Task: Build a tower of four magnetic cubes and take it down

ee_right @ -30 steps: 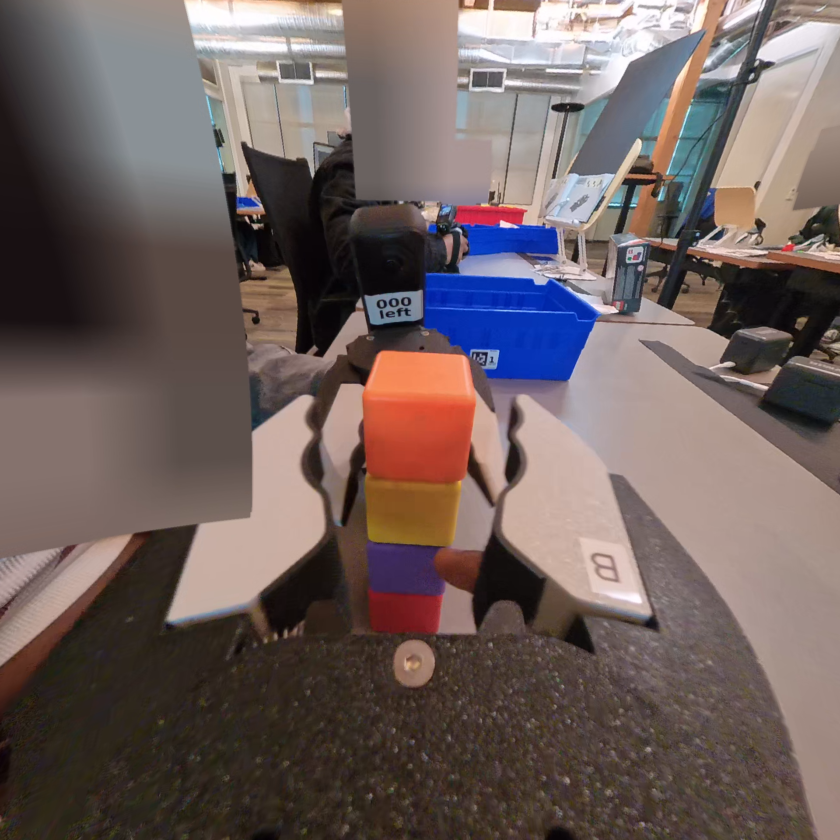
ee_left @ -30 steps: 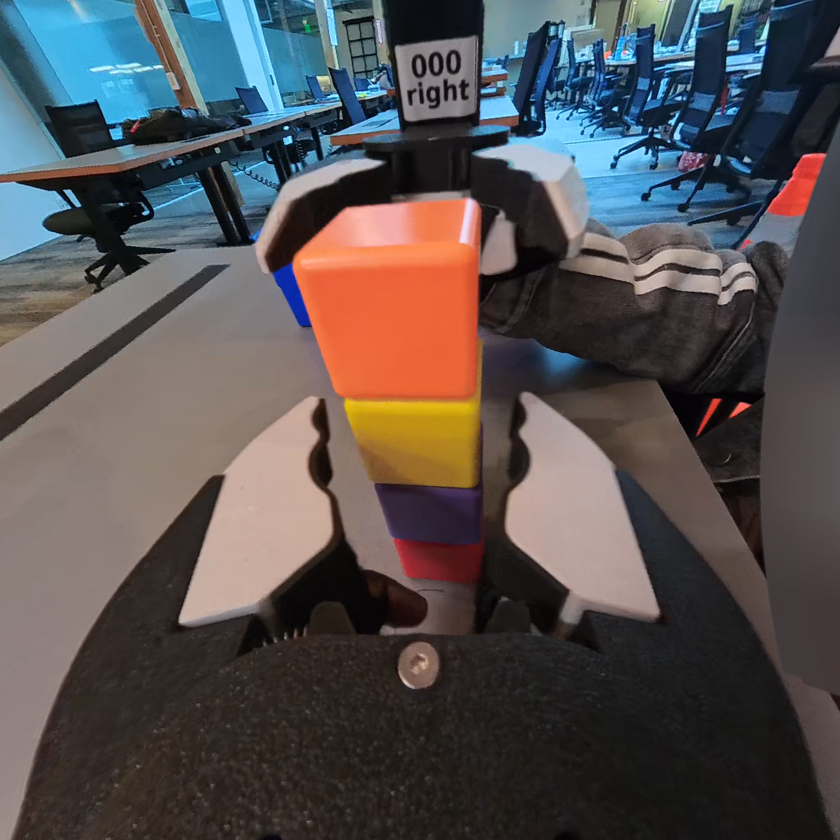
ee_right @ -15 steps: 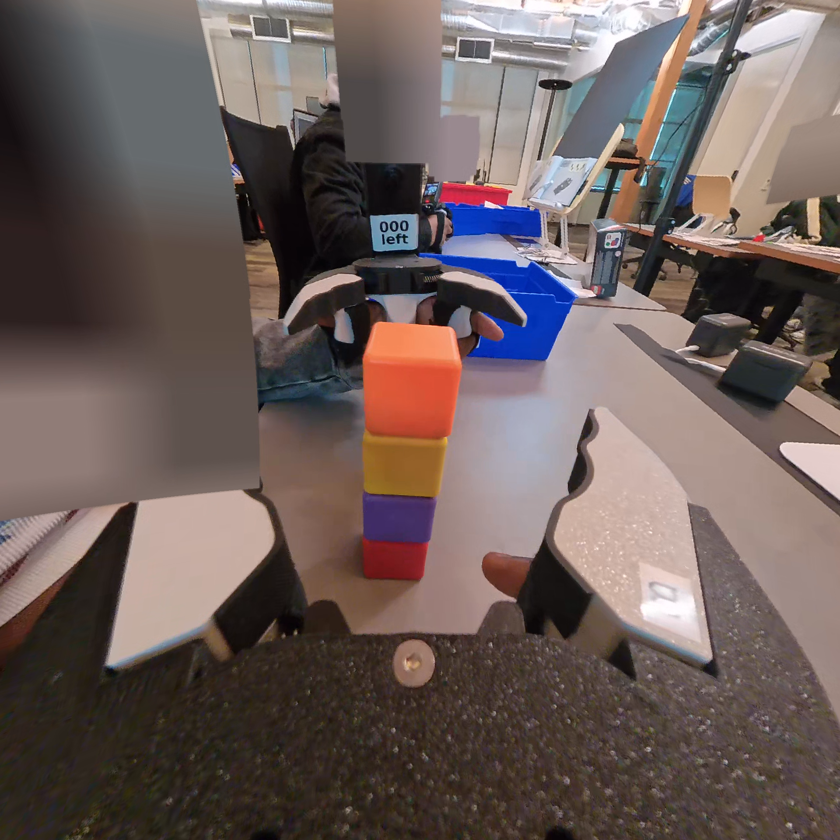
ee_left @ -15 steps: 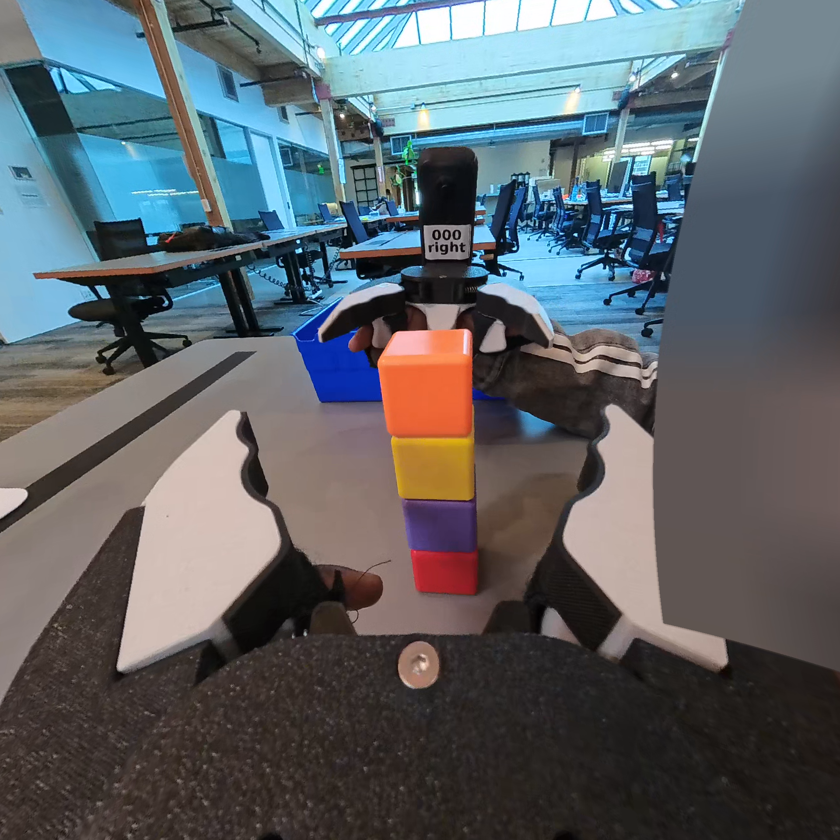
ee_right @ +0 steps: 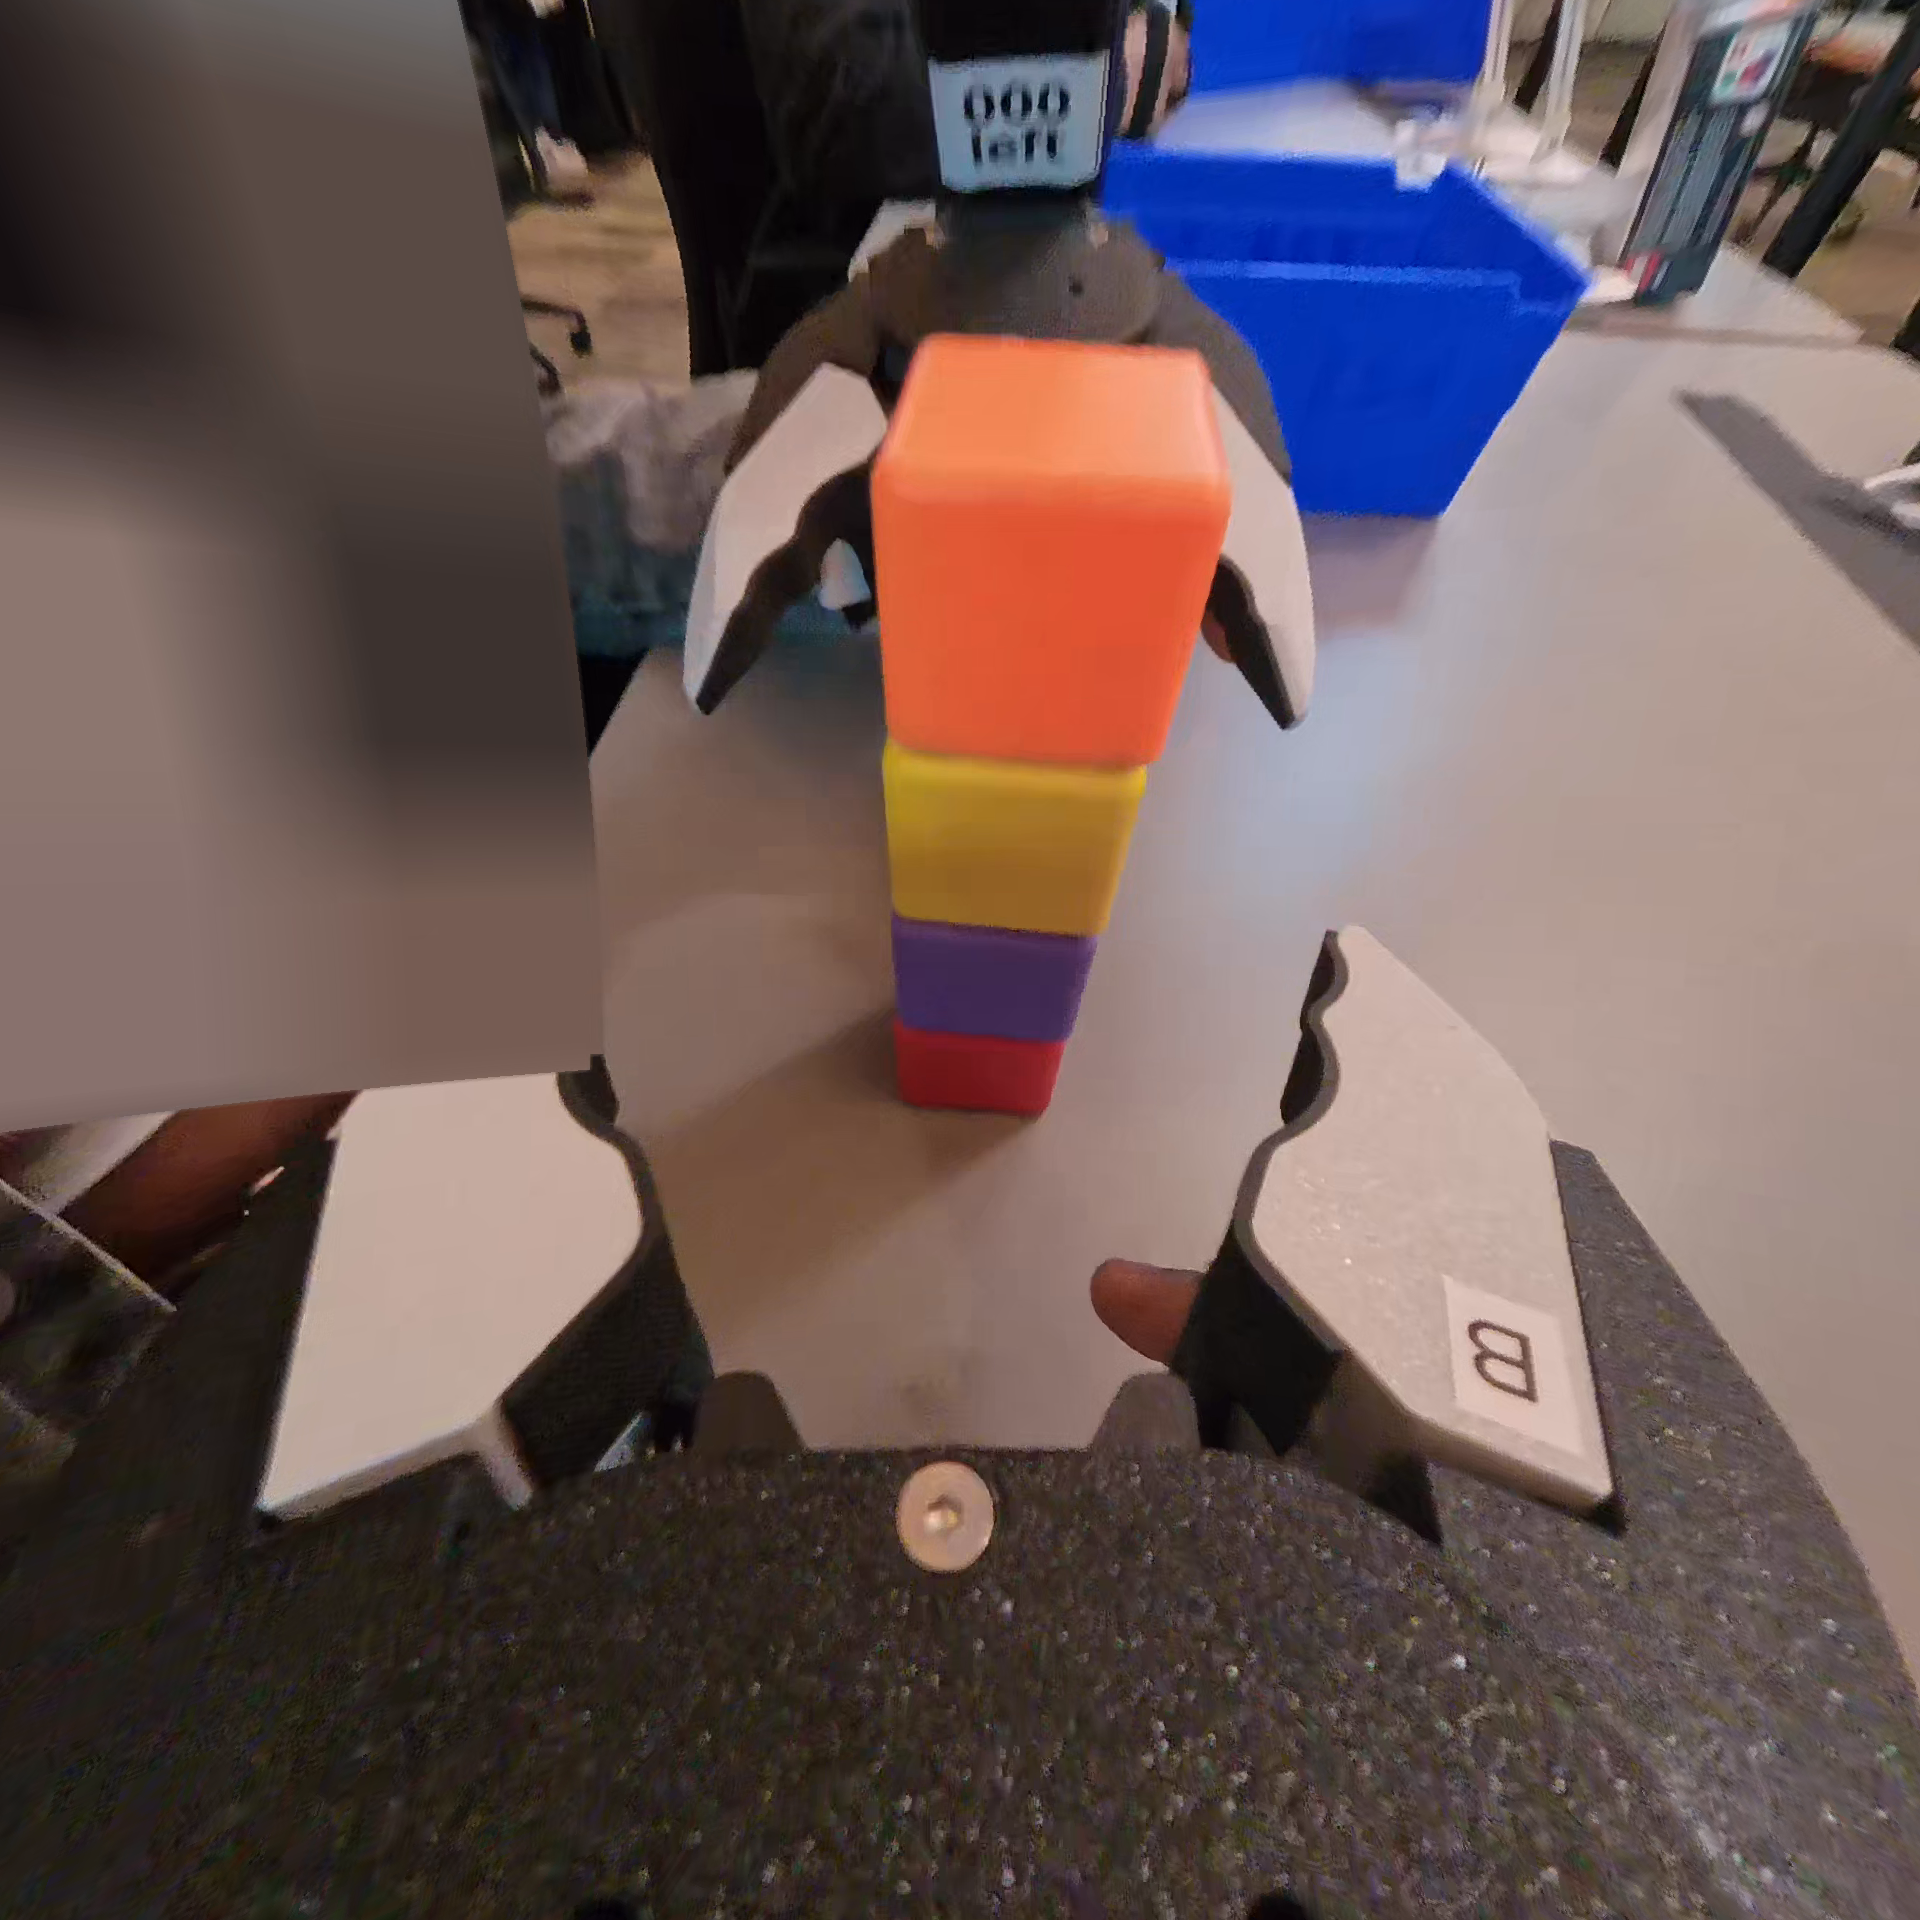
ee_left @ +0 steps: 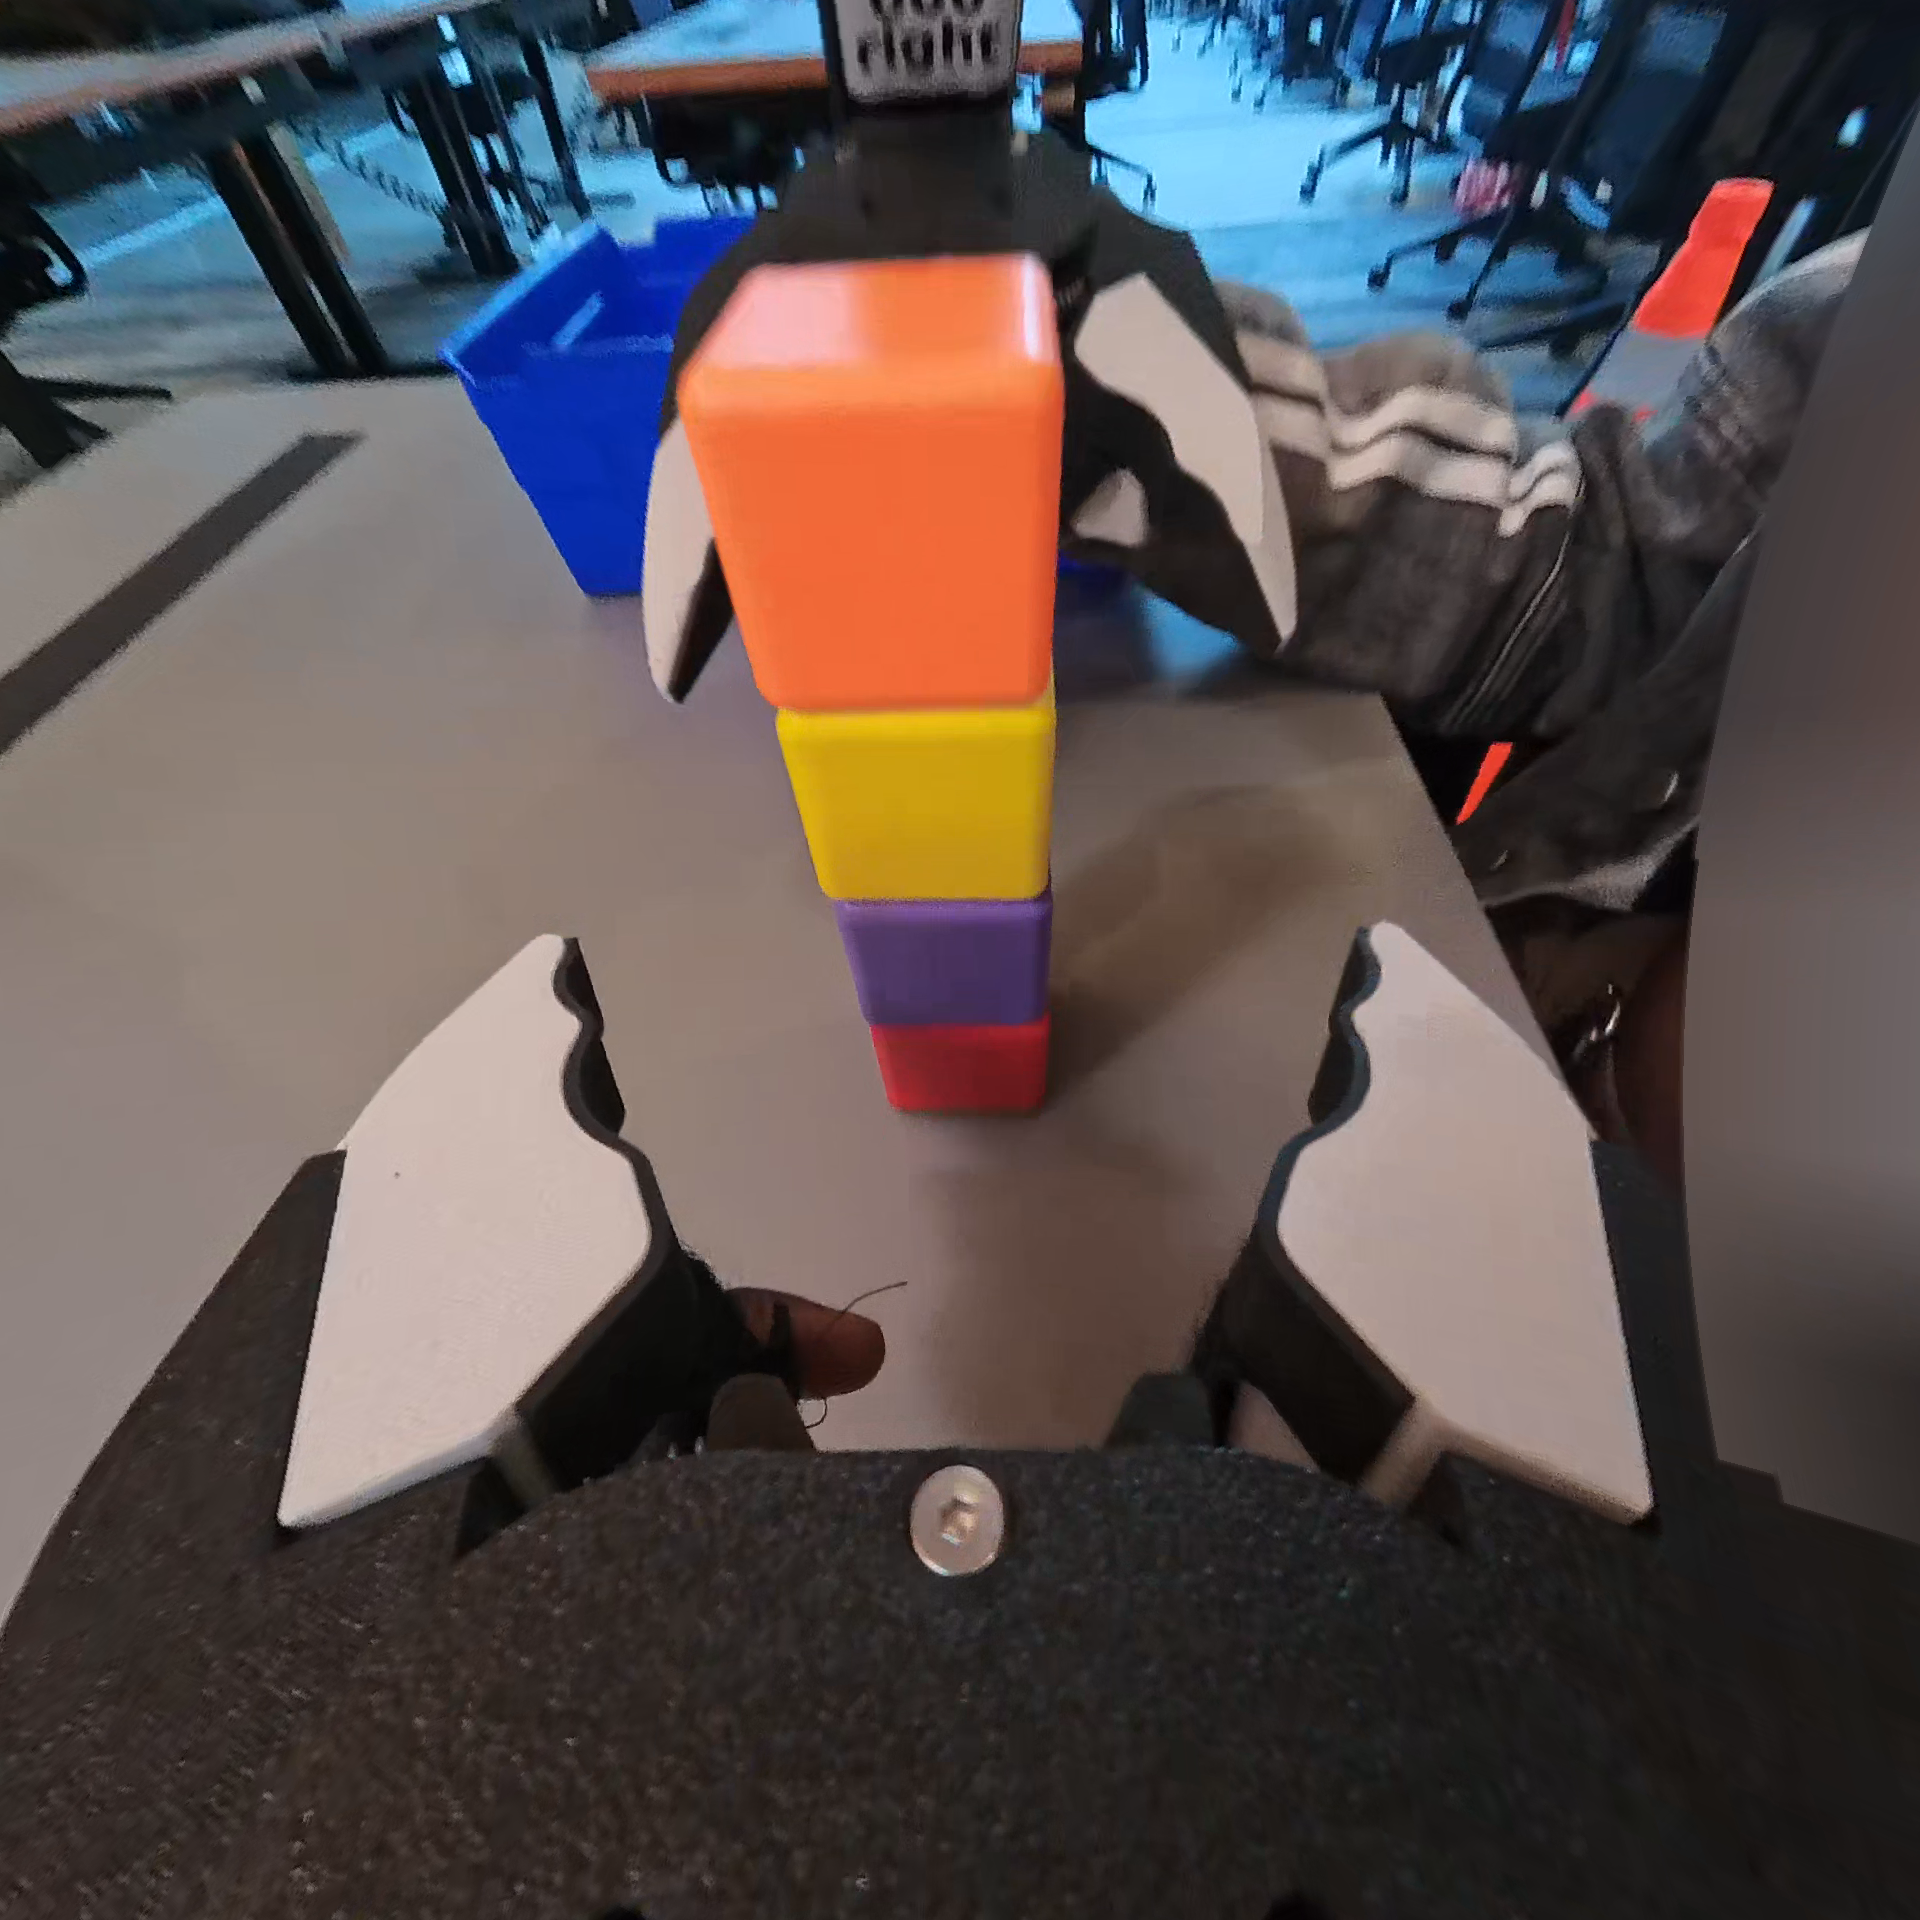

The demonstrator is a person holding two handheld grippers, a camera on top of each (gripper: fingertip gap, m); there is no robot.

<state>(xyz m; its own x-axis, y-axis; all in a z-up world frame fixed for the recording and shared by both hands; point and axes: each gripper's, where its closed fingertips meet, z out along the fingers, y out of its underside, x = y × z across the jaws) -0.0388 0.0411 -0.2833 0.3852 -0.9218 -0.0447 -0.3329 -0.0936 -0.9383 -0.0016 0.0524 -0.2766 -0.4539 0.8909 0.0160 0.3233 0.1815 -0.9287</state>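
Tower: centre frame on the tabletop, orange over yellow, purple, red.
Left gripper: jaws wide apart, clear of tower.
Right gripper: jaws wide apart, nothing gripped.

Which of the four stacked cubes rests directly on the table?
The red cube: it is the lowest, under the purple cube, yellow cube and orange cube.

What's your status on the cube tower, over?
Left gripper and right gripper both open, nothing held. Four-cube tower standing on table, orange cube on top. Nothing blocking.
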